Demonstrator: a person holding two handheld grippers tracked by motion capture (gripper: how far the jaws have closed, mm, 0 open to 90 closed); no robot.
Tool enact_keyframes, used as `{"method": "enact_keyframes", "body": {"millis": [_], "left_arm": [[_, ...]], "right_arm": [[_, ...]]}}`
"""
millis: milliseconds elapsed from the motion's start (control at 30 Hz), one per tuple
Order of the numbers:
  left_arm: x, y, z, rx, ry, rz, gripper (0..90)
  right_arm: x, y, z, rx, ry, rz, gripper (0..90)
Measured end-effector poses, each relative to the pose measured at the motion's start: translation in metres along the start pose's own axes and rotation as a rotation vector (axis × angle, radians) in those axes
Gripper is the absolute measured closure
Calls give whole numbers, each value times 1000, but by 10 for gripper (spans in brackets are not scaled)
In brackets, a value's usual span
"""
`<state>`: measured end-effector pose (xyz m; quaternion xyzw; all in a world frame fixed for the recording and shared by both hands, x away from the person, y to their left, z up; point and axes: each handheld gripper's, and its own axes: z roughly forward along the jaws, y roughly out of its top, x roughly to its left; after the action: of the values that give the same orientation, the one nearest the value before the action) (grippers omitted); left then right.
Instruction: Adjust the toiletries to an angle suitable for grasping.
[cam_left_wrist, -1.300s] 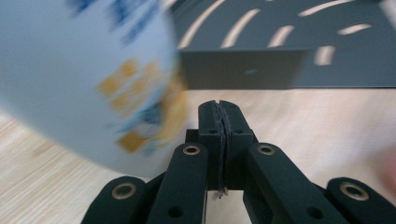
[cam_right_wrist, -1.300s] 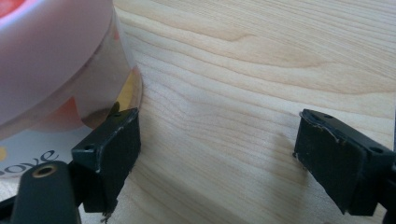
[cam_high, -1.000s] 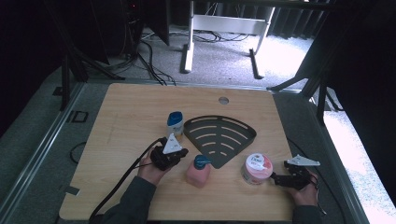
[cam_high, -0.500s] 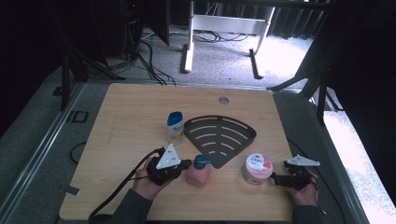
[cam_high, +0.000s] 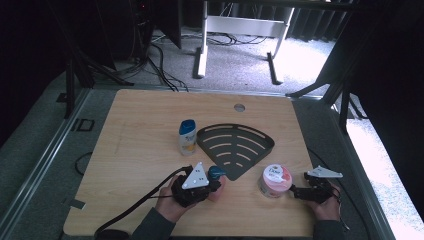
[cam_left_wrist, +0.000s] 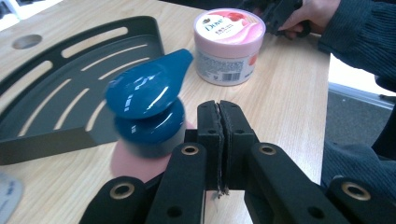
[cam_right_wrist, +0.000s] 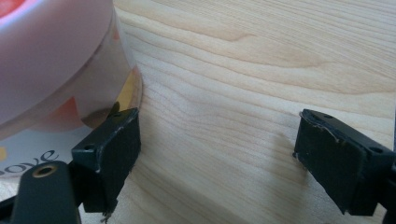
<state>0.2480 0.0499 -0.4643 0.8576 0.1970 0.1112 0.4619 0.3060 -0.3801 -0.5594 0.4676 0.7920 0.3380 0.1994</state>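
Since a second ago the left tool (cam_left_wrist: 218, 140) has moved from the white bottle (cam_high: 187, 136) down to the pink bottle (cam_high: 217, 181) with the blue cap, its jaws pressed together beside that cap (no grip yet), while the right tool (cam_right_wrist: 217, 158), jaws wide apart, waits just beside the pink jar (cam_high: 274, 180).
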Motion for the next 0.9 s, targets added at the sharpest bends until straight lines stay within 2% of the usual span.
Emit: {"method": "enact_keyframes", "body": {"millis": [133, 400, 600, 767, 900], "left_arm": [[-1, 2, 8, -11, -9, -15, 881], [-6, 6, 21, -6, -21, -14, 881], [-5, 7, 27, -7, 16, -30, 887], [-4, 5, 30, 21, 55, -35, 890], [-4, 4, 30, 36, 67, -28, 893]], "right_arm": [[0, 0, 0, 0, 0, 0, 141], [0, 0, 0, 0, 0, 0, 142], [0, 0, 0, 0, 0, 0, 141], [0, 0, 0, 0, 0, 0, 141], [0, 0, 0, 0, 0, 0, 141]]}}
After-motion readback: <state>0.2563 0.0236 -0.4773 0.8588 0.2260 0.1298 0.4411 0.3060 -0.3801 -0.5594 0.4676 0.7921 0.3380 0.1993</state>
